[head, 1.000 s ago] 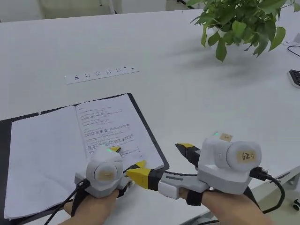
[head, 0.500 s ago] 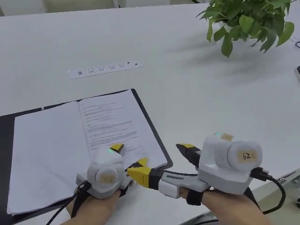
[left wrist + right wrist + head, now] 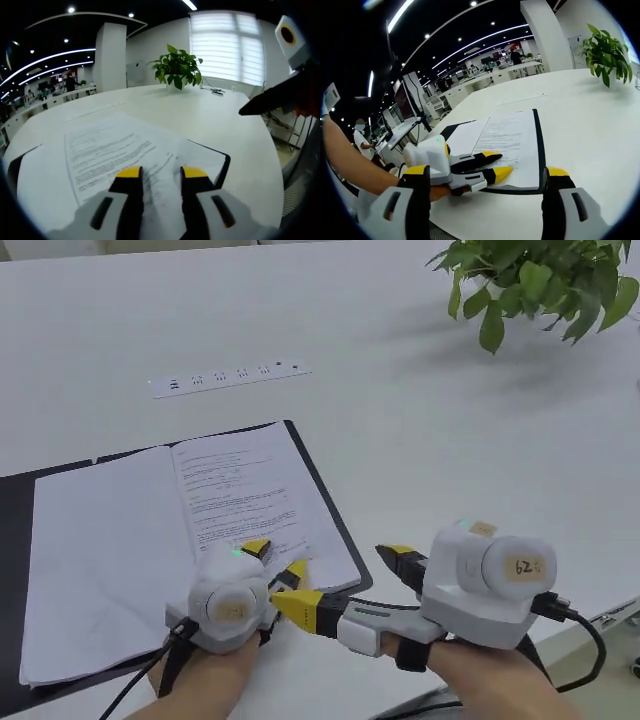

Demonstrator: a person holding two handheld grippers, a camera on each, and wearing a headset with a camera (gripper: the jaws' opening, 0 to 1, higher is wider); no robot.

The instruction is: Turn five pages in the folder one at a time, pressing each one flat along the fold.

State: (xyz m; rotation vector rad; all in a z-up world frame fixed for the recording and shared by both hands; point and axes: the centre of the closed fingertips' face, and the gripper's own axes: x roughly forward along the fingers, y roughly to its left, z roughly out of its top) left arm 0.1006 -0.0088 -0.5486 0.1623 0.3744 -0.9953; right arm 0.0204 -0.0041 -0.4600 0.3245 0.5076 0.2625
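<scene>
Working at the folder [image 3: 12, 530], lying open on the table [image 3: 450, 440]. Holding the left tongs [image 3: 277, 558] parted over the near corner of the right page [image 3: 240, 495], gripping nothing. Holding the right tongs [image 3: 332, 574] spread wide just beside that corner, empty. Risking pinching several sheets together, or creasing the corner by closing too deep. Reading "62" on a sticker [image 3: 527, 567] on the right tongs; finding the page print too small.

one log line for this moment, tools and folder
folder open | left tool open, tips over printed page lower corner | right tool open, beside folder corner, empty
</scene>
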